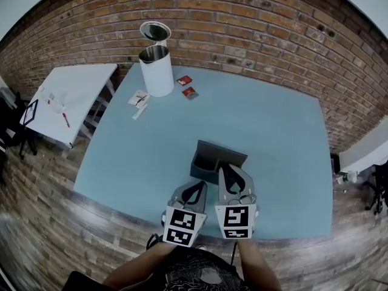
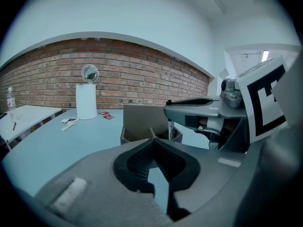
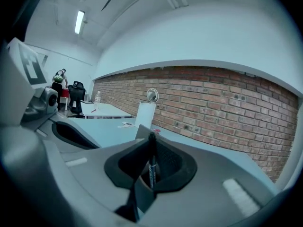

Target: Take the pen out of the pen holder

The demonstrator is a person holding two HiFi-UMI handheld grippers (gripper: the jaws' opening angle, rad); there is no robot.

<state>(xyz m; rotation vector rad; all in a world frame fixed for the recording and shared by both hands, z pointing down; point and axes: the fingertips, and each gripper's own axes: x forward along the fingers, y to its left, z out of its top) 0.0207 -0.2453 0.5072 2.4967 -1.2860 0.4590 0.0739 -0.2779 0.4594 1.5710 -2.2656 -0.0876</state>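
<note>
Right claw (image 3: 151, 141) pinches the slim black pen (image 3: 152, 167), my left claw (image 2: 154, 140) shut empty beside it; grasp done, lifting clear of dark grey box-shaped pen holder (image 1: 212, 152) beneath apparently remains.

Lower end of pen (image 3: 151, 171) behind jaws

Table (image 1: 285, 156), head view: right half & left-centre lie open for passage. Obstacles: pen holder (image 1: 212, 156) at lower centre; white cylinder (image 1: 156, 71) w/ red packets (image 1: 190, 92) & papers (image 1: 139, 97) at upper left. Brick wall (image 1: 254, 29) closes the far edge.
</note>
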